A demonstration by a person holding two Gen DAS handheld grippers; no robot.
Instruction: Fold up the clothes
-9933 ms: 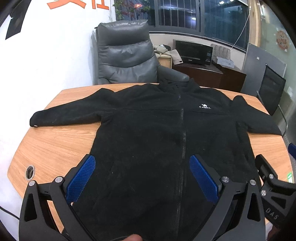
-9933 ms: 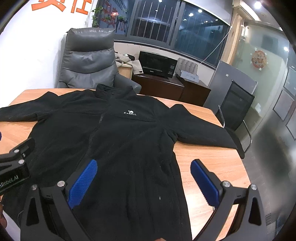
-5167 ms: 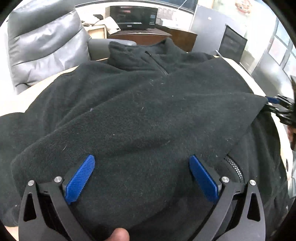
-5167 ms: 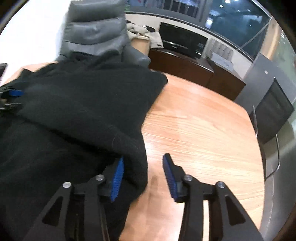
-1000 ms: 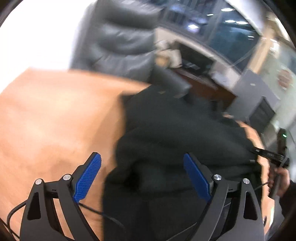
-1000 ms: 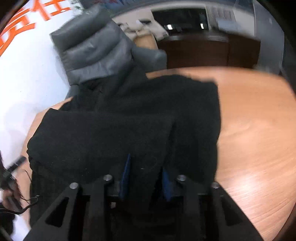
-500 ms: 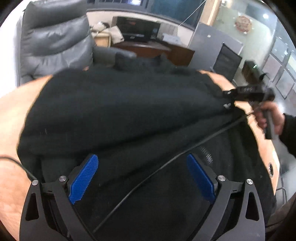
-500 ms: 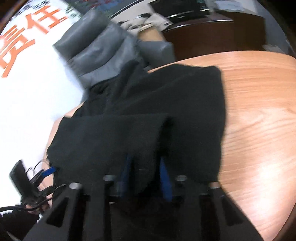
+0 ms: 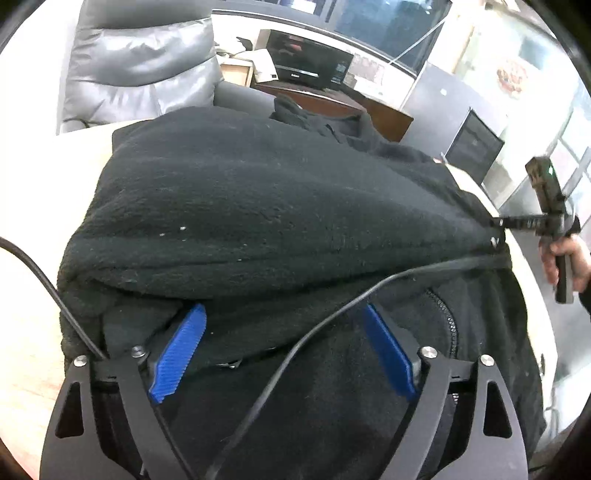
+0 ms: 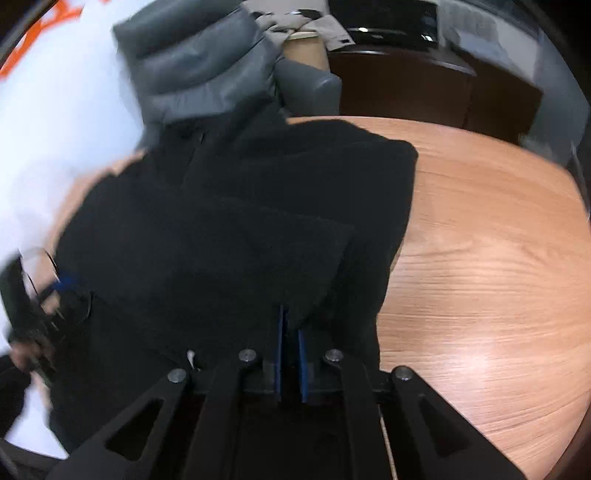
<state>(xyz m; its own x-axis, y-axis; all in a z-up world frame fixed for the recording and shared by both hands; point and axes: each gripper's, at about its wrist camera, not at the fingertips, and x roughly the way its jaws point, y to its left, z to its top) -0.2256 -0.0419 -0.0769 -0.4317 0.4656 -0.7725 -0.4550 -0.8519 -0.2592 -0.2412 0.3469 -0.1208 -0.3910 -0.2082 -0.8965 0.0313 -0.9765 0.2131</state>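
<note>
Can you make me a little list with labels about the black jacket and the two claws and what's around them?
jacket: black fleece jacket, partly folded, sleeve laid across the body
table: wooden table under the jacket
left claw: left claw, open, blue fingers wide apart, one tucked under the fold
right claw: right claw, shut on the jacket's edge
cable: black cable lying over the jacket
behind: gray leather chair

This is an office. A grey leather executive chair (image 9: 140,70) stands behind a rounded wood-grain counter (image 10: 480,240), a dark wooden cabinet (image 10: 417,92) lines the wall under large night-dark windows (image 9: 384,22), and a black mesh office chair (image 9: 472,147) stands by a glass partition.
</note>
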